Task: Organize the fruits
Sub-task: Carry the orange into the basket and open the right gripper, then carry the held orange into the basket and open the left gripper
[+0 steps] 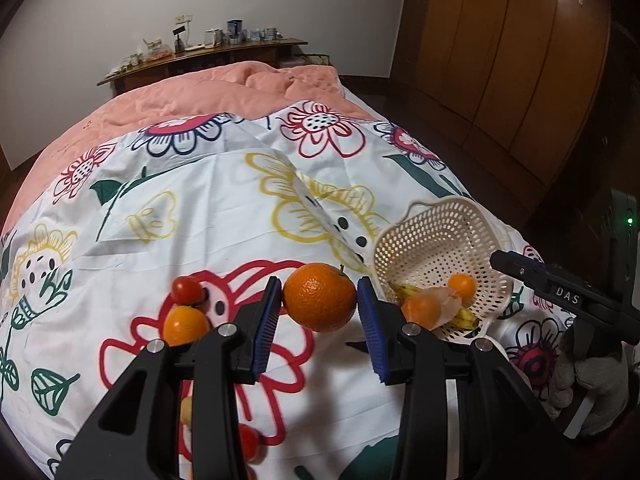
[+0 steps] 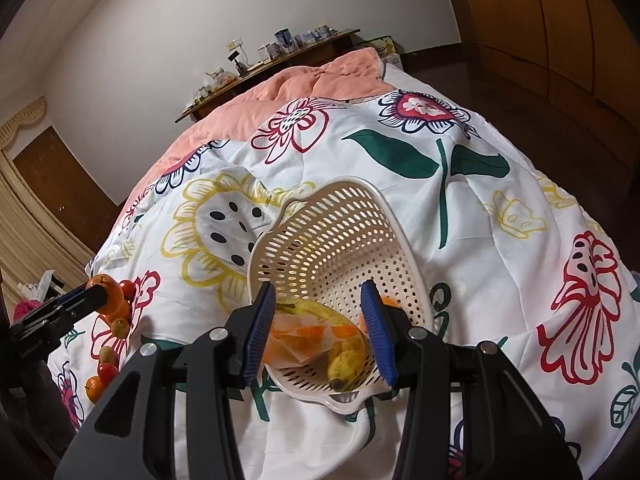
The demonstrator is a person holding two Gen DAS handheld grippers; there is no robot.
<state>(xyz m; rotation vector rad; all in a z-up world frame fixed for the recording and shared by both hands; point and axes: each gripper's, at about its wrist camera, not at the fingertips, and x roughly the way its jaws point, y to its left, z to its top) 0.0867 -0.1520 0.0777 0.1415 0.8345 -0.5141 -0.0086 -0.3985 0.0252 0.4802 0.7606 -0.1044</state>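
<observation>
My left gripper has its blue pads on either side of a large orange, touching or nearly touching it, over the floral bedsheet. In the right wrist view the same orange sits between the left gripper's fingers. A cream perforated basket lies to the right, holding a banana, two small oranges and a thin wrapper. My right gripper is open and empty, just above the basket's near rim, over the banana.
Loose fruit lies left of the large orange: a red tomato, a small orange, more red fruit near the bottom. A pink quilt covers the far bed. A wooden wardrobe stands right, a cluttered shelf behind.
</observation>
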